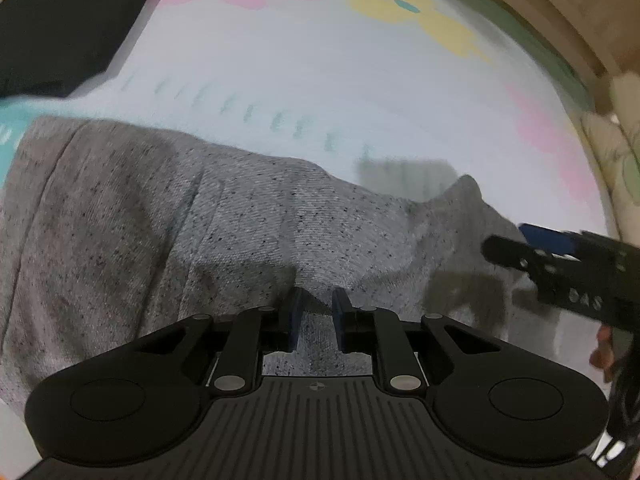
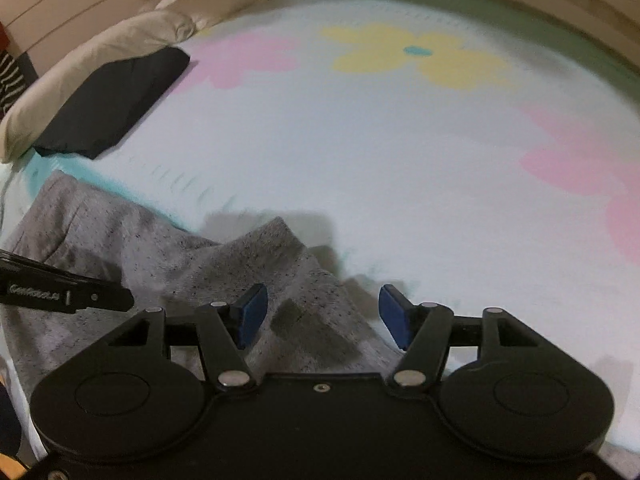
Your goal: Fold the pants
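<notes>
A: Where are the grey sweatpants [image 1: 168, 216]?

B: Bunched at the near edge of the flower-print bedspread [image 2: 360, 140]. The left gripper [image 1: 316, 316] has its fingers pinched on a ridge of the fabric; the right gripper [image 2: 320, 316] hangs fingers apart, empty, over the hem.

A: Advice?

B: Likely keep the pinch taut and grab the loose corner. Open bedspread lies beyond; the folded black garment [image 2: 116, 100] is well apart, toward the far left corner.

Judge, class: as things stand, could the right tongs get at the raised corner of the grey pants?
Probably yes. The right tongs stand open just above the grey pants, and the raised corner lies straight ahead with only bedsheet beyond it.
</notes>
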`<state>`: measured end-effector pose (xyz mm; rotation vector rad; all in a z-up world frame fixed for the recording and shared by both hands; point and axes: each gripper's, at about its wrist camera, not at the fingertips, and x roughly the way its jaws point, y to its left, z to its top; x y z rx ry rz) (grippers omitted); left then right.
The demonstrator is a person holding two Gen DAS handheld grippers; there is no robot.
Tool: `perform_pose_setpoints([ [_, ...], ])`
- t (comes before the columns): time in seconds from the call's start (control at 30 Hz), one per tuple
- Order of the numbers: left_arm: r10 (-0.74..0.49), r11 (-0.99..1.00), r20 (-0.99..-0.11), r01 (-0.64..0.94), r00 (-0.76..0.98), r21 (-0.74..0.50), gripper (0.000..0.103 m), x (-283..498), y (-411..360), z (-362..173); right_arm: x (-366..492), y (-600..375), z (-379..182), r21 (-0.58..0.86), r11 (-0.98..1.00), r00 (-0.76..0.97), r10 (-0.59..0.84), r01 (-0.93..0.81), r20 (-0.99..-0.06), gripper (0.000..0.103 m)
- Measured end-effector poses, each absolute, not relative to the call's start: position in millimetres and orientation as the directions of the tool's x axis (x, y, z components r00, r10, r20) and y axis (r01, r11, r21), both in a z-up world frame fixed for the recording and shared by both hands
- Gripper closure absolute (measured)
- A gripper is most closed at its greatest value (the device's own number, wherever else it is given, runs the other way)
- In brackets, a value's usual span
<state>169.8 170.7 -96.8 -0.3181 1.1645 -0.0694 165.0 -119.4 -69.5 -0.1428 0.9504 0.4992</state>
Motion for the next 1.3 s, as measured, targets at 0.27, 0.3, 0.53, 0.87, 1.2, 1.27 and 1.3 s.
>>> perform_pose_setpoints([
  [0.27,-0.189,0.963,-0.884,-0.093,0.426,-0.251,0.085,168,160,-91,138,-105,-65,0.092,0.824,0.42,0.378,-0.56,-0.825,0.08],
  [0.3,-0.171,0.968,-0.878,-0.089,0.446,-0.233,0.085,164,157,-87,129,-105,-62,0.08,0.819,0.43,0.378,-0.568,-0.82,0.08],
  [0.53,-0.106,0.987,-0.823,-0.042,0.558,-0.155,0.073,165,134,-58,73,-92,-63,-0.003,0.74,0.428,0.386,-0.673,-0.817,0.08],
  [0.87,-0.044,0.984,-0.865,-0.127,0.5,-0.123,0.073,157,132,-78,98,-92,-62,0.062,0.791,0.435,0.398,-0.608,-0.808,0.045],
  [1.2,-0.08,0.99,-0.871,-0.064,0.485,-0.127,0.073,151,145,-79,152,-95,-67,0.276,0.801,0.343,0.501,-0.531,-0.794,0.043],
  [1.27,-0.089,0.989,-0.871,-0.063,0.483,-0.136,0.073,150,148,-81,158,-93,-69,0.308,0.796,0.332,0.522,-0.521,-0.786,0.048],
  [1.3,-0.094,0.988,-0.872,-0.063,0.481,-0.141,0.073,150,150,-81,160,-92,-70,0.32,0.794,0.326,0.528,-0.516,-0.784,0.052],
])
